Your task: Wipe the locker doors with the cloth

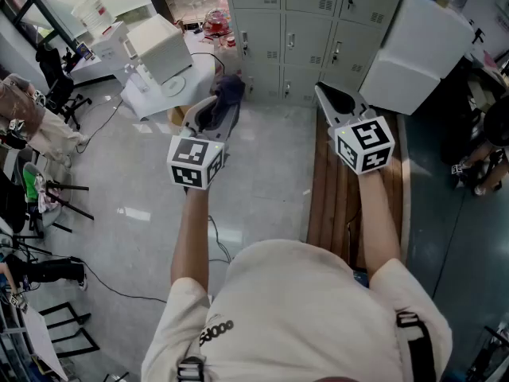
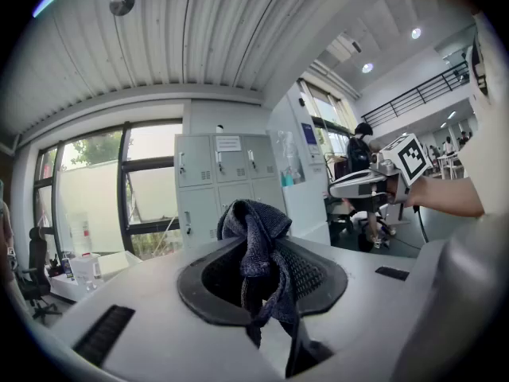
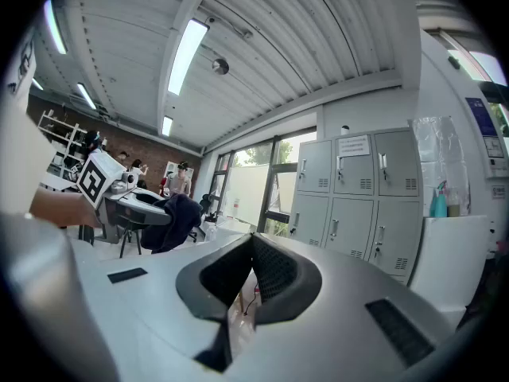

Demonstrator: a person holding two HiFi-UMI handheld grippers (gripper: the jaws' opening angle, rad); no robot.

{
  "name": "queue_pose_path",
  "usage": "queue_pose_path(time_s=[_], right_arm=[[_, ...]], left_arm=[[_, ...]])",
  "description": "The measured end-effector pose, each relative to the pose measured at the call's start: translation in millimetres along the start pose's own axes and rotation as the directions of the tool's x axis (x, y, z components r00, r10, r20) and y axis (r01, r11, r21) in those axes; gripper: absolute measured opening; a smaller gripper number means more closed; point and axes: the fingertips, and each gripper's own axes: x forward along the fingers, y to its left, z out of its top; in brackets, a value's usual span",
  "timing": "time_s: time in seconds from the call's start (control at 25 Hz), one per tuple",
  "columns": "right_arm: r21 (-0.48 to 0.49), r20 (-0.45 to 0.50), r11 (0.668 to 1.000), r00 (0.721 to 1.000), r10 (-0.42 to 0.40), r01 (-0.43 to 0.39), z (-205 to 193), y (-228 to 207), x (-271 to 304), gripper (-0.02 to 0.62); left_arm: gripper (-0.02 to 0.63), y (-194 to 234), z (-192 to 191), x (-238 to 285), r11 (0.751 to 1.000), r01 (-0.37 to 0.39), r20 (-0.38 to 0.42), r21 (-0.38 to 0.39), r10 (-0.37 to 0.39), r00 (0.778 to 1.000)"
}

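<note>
A dark blue cloth [image 1: 229, 91] is bunched between the jaws of my left gripper [image 1: 218, 104], which is shut on it and held a short way in front of the grey locker doors [image 1: 306, 24]. In the left gripper view the cloth [image 2: 256, 241] hangs over the jaws, with the lockers [image 2: 216, 183] beyond. My right gripper [image 1: 321, 91] is level with the left one, to its right. It is shut with nothing in it and points at the lockers [image 3: 358, 197]. The right gripper view also shows the left gripper's cloth [image 3: 173, 217]. Neither gripper touches the doors.
A wooden bench [image 1: 338, 205] runs under my right arm toward the lockers. A large white box [image 1: 415, 42] stands at the right beside them. White blocks and a bucket sit on a table [image 1: 151, 50] at the left. Cables cross the floor, and chairs stand at the far left.
</note>
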Motion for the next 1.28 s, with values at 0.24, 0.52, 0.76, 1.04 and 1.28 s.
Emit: queue_pose_path(time_s=[0.24,0.52,0.76,1.04,1.28], right_arm=[[0.0,0.0,1.0,1.0,-0.009,0.009,-7.1,-10.1,1.2,0.009],[0.014,0.027,1.0,0.999,-0.023,0.023,-13.6,-40.0,-0.8,0.009],[0.012,0.02,0.999,0.999,-0.03,0.03,-30.6,-78.9,-0.8,0.009],[0.059,0.02,0.998,1.0,0.008,-0.009,-52.3,-112.8,7.4,0.009],[0.069,0.009,0.997,1.0,0.015,-0.015,-65.1,-132.0,38.2,0.009]], left_arm=[[0.107,-4.8,-2.5,10.8,1.0,0.006,-0.004,0.0,-0.006,1.0],[0.107,-13.7,-4.4,31.8,1.0,-0.015,-0.017,-0.011,0.015,1.0],[0.107,-28.1,-8.7,52.7,0.998,-0.062,-0.045,-0.024,0.061,0.997],[0.107,-37.5,-9.6,83.2,0.996,-0.089,-0.06,-0.025,0.087,0.994],[0.108,-12.6,-18.1,118.4,0.995,-0.089,-0.06,-0.039,0.086,0.994]])
